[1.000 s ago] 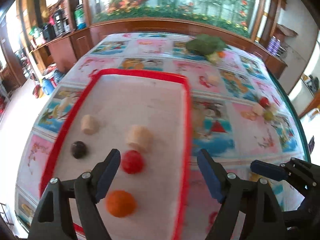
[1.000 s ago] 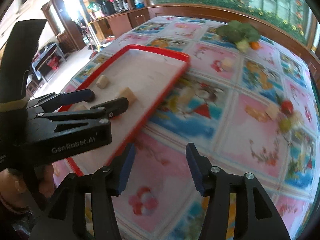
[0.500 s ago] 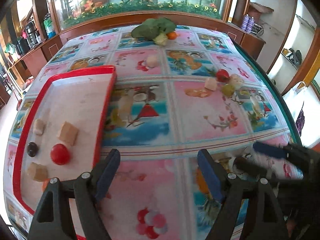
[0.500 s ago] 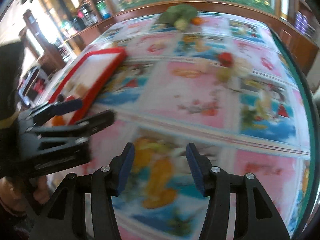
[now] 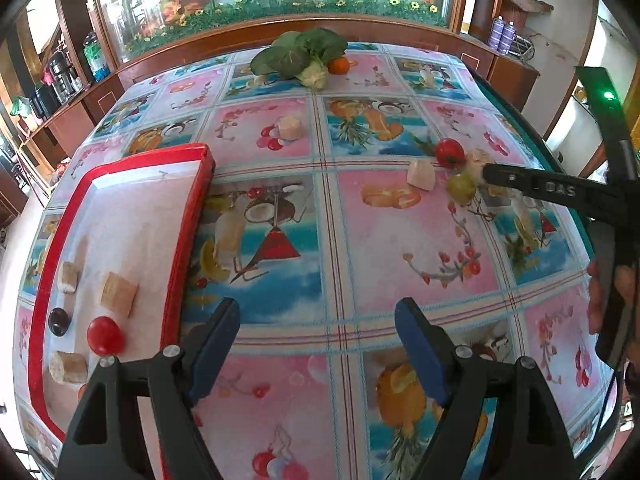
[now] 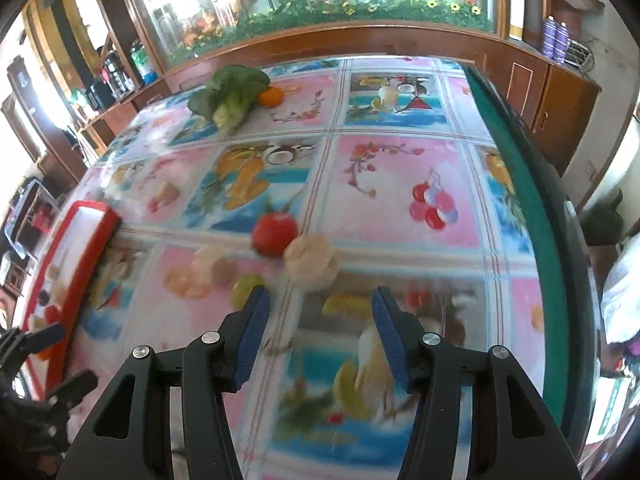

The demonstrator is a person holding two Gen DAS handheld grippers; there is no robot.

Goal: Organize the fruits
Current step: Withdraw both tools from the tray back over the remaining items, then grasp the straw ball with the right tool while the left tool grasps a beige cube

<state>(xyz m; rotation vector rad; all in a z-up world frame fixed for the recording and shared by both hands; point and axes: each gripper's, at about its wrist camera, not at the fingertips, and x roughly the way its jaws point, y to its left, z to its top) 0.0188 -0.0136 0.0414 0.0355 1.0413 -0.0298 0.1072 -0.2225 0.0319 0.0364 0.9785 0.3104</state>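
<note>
A fruit-printed tablecloth is covering the table, and a red tray is sitting at its left, holding a tomato, a dark fruit and pale chunks. Leafy greens are lying at the far edge. The right gripper, lettered "DAS", is hanging apart just short of a pale round fruit beside a second tomato. The left gripper is gaping empty over the cloth.

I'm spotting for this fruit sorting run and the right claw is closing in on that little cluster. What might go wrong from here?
1. The pale round fruit touches the red tomato, so the open right claw could knock the tomato rolling.
2. The green fruit sits just beside the claw's left finger and may be pushed aside.
3. The right wrist view is blurred, which suggests fast motion, so the claw might overshoot.
</note>
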